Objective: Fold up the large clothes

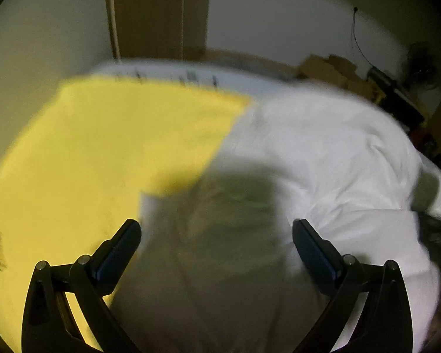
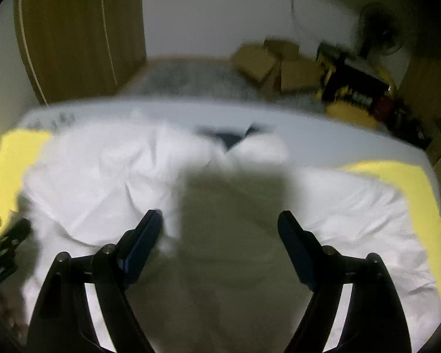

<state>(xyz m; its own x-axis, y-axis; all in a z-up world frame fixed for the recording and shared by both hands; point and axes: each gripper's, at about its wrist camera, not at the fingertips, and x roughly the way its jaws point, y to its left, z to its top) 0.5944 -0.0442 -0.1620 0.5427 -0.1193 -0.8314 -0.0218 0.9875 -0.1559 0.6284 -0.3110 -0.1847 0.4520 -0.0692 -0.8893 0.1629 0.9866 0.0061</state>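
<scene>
Hovering above the white garment (image 2: 108,176), both tools are spread wide and hold nothing: the left tool (image 1: 217,229) over its left part beside the yellow sheet (image 1: 103,135), the right tool (image 2: 220,220) over the middle. The garment lies crumpled across the yellow sheet on the bed (image 2: 308,135), dark collar (image 2: 229,139) toward the far edge. Both views are blurred, so seams and hems are hard to tell. A likely slip: pinching a bunched wrinkle instead of a true edge, which would drag several layers and skew the fold.
</scene>
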